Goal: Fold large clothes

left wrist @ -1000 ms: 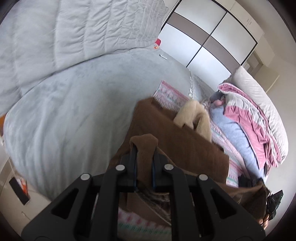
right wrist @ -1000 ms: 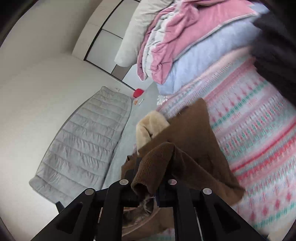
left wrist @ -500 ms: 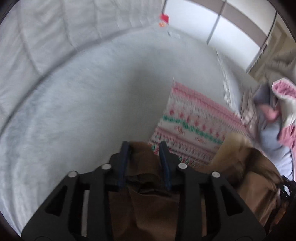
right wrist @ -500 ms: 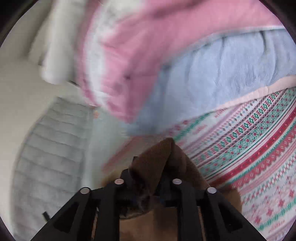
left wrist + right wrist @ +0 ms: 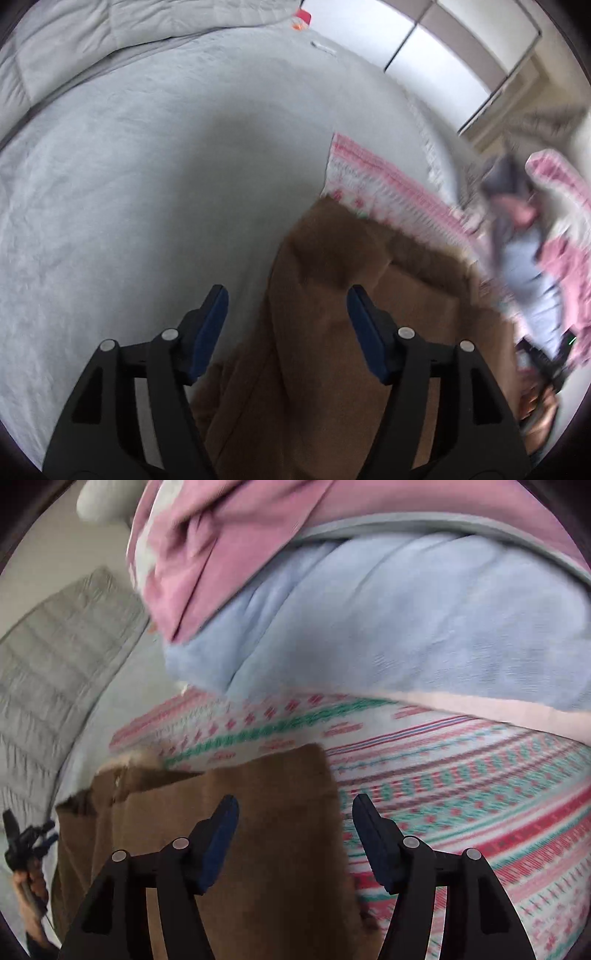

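Note:
A large brown garment (image 5: 332,332) lies folded on the bed, partly over a pink, white and green patterned blanket (image 5: 373,184). My left gripper (image 5: 288,306) is open and empty, its jaws wide apart just above the garment's left edge. In the right wrist view the brown garment (image 5: 258,830) lies flat below my right gripper (image 5: 295,823), which is open and empty over the garment's right edge, where it meets the patterned blanket (image 5: 461,794).
A grey bedspread (image 5: 129,184) covers the left of the bed, with a grey quilted duvet (image 5: 74,55) behind. A pile of pale blue (image 5: 406,609) and pink (image 5: 221,535) bedding lies beyond the patterned blanket. White wardrobe doors (image 5: 443,66) stand at the back.
Both grippers held folds of the brown garment and carried them over. Both have now opened and let go, and the garment lies flat on the bed.

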`<state>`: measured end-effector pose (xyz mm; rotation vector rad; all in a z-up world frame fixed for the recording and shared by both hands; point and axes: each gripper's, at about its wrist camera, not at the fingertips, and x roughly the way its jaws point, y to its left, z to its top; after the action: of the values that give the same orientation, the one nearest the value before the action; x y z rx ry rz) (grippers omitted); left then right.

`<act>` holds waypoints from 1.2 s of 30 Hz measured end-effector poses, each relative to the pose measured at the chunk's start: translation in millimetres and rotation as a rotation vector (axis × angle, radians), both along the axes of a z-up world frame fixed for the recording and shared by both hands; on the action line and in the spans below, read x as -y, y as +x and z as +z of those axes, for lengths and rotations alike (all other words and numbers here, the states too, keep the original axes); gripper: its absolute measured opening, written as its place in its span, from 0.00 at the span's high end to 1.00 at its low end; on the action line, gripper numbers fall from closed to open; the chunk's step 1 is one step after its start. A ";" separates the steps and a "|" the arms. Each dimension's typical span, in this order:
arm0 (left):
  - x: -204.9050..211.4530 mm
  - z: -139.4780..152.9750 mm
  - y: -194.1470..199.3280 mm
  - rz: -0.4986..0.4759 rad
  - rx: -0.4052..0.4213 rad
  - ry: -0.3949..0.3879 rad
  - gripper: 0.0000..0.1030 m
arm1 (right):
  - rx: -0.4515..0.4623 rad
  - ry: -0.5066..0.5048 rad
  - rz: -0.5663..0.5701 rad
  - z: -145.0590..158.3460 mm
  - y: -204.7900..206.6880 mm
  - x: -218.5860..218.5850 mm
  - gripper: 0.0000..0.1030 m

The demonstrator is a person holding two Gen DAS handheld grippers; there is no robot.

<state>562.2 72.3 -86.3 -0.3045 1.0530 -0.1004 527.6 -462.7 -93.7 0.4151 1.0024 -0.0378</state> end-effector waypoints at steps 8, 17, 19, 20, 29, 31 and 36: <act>26.7 8.1 -4.9 -0.012 0.112 0.189 0.94 | 0.071 -0.152 0.010 -5.3 10.3 -25.3 0.90; 10.9 66.1 5.0 0.134 0.300 0.088 0.95 | 0.338 -0.164 -0.139 84.2 5.7 -7.1 0.91; 9.4 40.4 22.5 0.172 0.243 0.093 0.94 | 0.275 -0.191 -0.144 64.9 26.1 -9.9 0.91; 10.1 23.3 29.7 0.182 0.189 0.099 0.94 | 0.212 -0.217 -0.136 45.0 39.7 -13.0 0.91; 13.0 -35.2 37.3 0.215 0.104 0.155 0.93 | 0.066 -0.362 -0.101 -35.9 75.8 -39.8 0.86; 7.7 -35.5 35.9 0.206 0.103 0.115 0.90 | 0.021 -0.348 -0.106 -37.3 77.7 -35.7 0.75; -22.6 -7.3 15.5 0.220 0.079 -0.059 0.71 | 0.046 -0.301 -0.185 6.6 26.4 -24.8 0.45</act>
<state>577.7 94.9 -93.6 -0.4647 0.9334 0.0540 553.9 -438.0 -87.1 0.2308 0.8935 -0.3405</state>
